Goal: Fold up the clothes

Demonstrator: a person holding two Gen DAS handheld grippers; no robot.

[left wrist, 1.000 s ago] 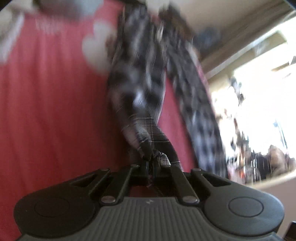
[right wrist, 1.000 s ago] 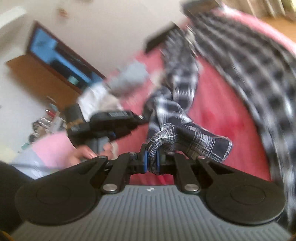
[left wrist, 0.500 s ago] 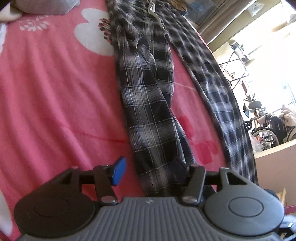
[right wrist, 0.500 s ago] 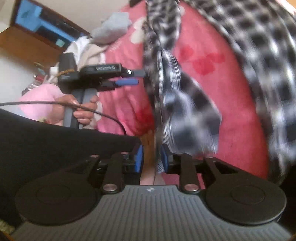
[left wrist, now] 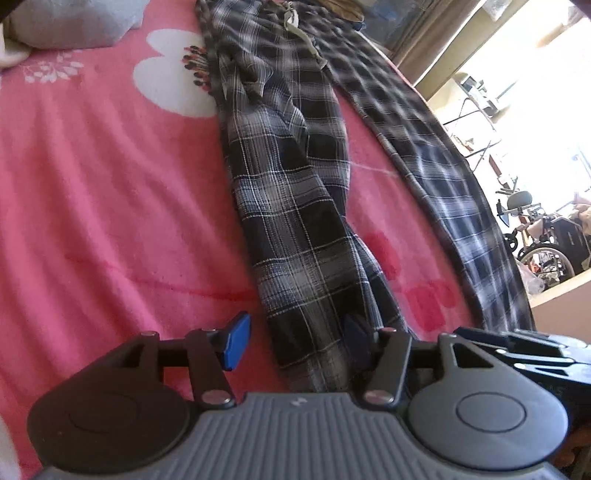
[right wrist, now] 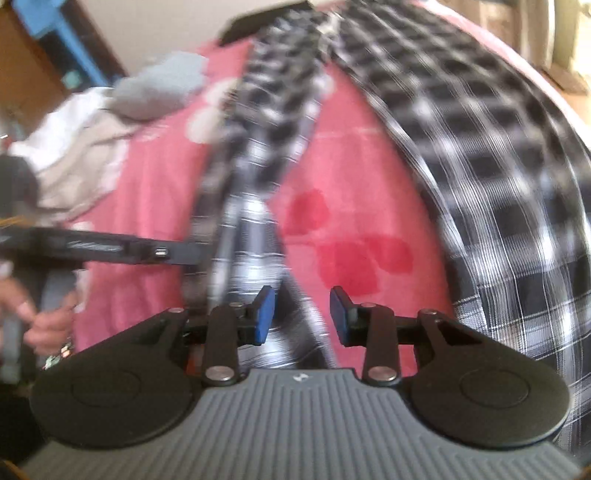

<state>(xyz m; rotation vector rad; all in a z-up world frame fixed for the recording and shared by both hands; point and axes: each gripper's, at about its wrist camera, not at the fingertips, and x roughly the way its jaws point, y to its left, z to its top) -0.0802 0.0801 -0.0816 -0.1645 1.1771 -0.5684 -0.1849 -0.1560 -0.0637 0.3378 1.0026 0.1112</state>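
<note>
Black-and-white plaid trousers (left wrist: 291,192) lie spread on a pink blanket (left wrist: 103,192), the two legs apart in a V. The nearer leg runs down between the fingers of my left gripper (left wrist: 295,341), which stands open over its hem. The other leg (left wrist: 443,177) stretches along the right. In the right wrist view the same trousers (right wrist: 255,206) are blurred; my right gripper (right wrist: 302,314) is open just above the near leg's end, gripping nothing. The left gripper's body (right wrist: 110,247) and a hand (right wrist: 40,321) show at the left there.
A grey pillow (left wrist: 74,22) and pale bedding (right wrist: 74,147) lie at the bed's far left. The bed's right edge drops toward a bright room with a wheelchair (left wrist: 546,240). My right gripper's body (left wrist: 524,350) sits close beside my left one.
Both grippers were shut on the trouser leg's hem a second ago. They have let it go and opened, and the leg now lies flat on the blanket.
</note>
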